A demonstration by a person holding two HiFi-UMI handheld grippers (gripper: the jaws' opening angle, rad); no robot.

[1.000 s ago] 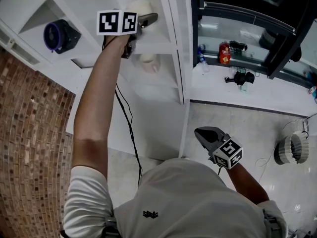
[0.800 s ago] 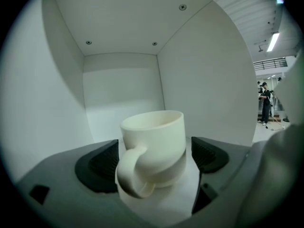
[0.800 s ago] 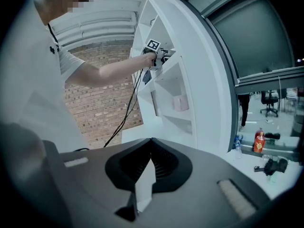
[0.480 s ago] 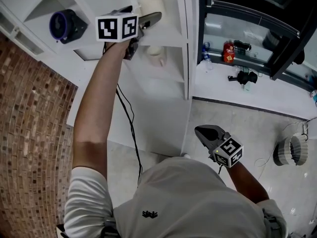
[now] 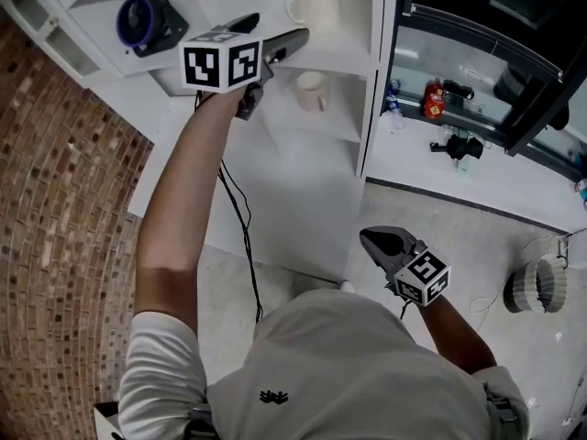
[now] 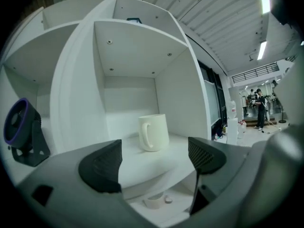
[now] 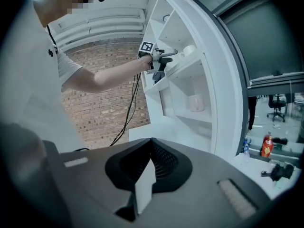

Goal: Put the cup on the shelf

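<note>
Status: the cup (image 6: pixel 154 132) stands upright on the shelf (image 6: pixel 178 144), towards the far side of its compartment, handle turned to the near left. My left gripper (image 6: pixel 153 159) sits just off the near edge of that board. Its jaws are wide apart with nothing between them, and they have just been closing a little. My right gripper (image 7: pixel 151 163) hangs low at the person's side with its jaws together, empty.

Hazards:
- A sideways sweep of the left gripper could catch the board's near edge or the right divider (image 6: pixel 176 94) and jar the cup.
- The handle is the closest part of the cup, so any push forward would hit it first and turn or tip the cup.
- The cable (image 5: pixel 240 227) trailing under the arm could drag across the lower ledge.
- A second cup (image 5: pixel 312 90) sits one level down, so dropping the gripper near the unit risks a knock.

Clearance: there is open room straight back towards the near side. The fan (image 6: pixel 21 132) fills the left bay. The cup's gap to the far wall looks small, though I cannot judge it from this angle.
</note>
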